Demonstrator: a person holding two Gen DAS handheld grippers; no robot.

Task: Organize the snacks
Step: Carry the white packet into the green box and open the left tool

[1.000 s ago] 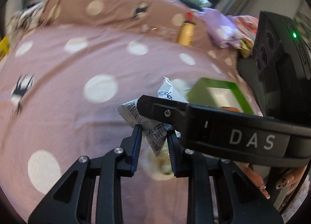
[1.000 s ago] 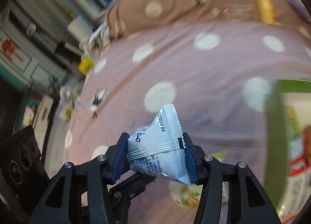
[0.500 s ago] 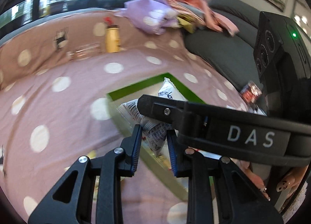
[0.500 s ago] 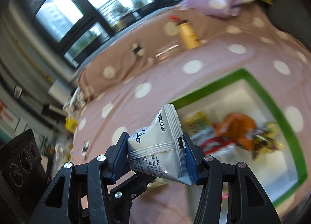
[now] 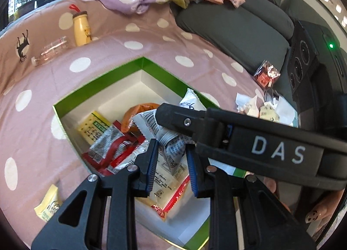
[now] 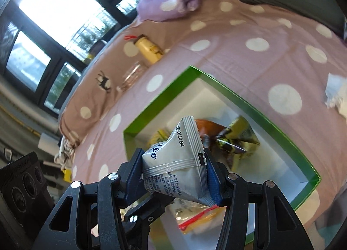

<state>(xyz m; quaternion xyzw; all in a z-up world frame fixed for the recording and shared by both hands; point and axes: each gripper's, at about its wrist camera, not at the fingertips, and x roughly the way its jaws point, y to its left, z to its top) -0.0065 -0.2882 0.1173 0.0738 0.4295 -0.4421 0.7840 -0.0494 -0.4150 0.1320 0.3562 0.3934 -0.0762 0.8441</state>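
A green-rimmed white box (image 5: 95, 86) lies on the dotted pink cover and holds several snack packets; it also shows in the right wrist view (image 6: 256, 107). My left gripper (image 5: 171, 161) is shut on a silver printed packet (image 5: 173, 143), held over the box. My right gripper (image 6: 173, 167) is shut on a white snack packet (image 6: 180, 163), also over the box. The right gripper's black body (image 5: 260, 143) crosses the left wrist view just above the left gripper's fingers.
A yellow bottle (image 5: 81, 29) and a clear jar (image 5: 51, 51) lie at the back of the cover. A yellow packet (image 5: 47, 206) lies left of the box. A red packet (image 5: 266, 74) and crumpled wrappers (image 5: 264, 107) lie right. A grey sofa (image 5: 238, 24) stands behind.
Both grippers swung right from the bare cover to above the green box, each still holding its packet. The box contents came into view.
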